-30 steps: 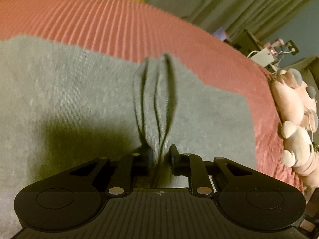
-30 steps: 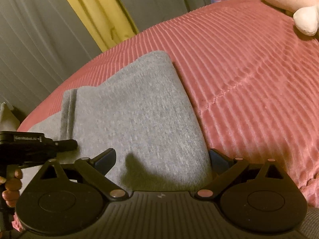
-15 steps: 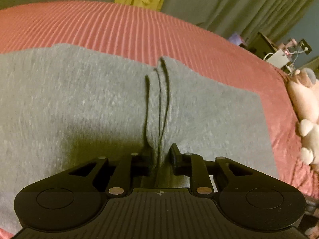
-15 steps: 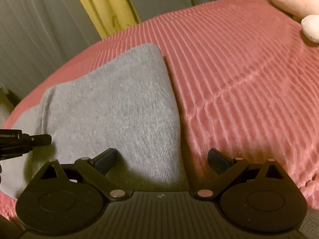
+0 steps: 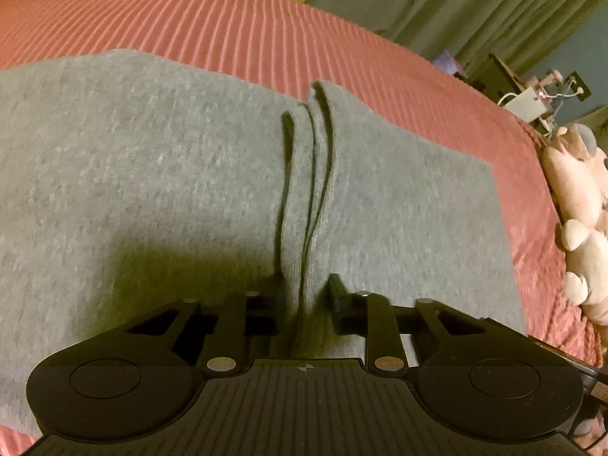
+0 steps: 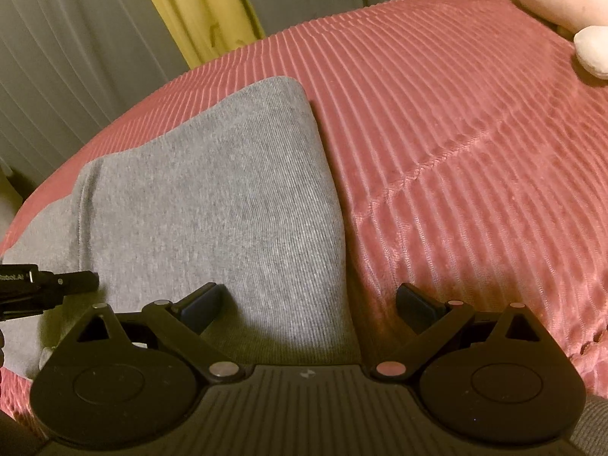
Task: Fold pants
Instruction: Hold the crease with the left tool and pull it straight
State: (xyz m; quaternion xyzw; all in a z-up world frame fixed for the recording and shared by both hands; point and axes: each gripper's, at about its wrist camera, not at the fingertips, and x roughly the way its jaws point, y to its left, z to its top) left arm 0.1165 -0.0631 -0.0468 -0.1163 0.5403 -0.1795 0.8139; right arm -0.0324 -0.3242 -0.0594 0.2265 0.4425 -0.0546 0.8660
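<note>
Pants (image 5: 152, 190) lie on red ribbed bedspread (image 5: 228, 19).

Black ribbed tool (image 5: 304, 296) — silver rivets, seemingly white lettering.

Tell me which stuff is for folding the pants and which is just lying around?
For the job:
- grey pants
- left gripper, fingers pinching a fold of the pants
- right gripper, fingers open over the pants' edge

Just lying about:
- red blanket, under the pants
- plush toys
- curtains
</note>
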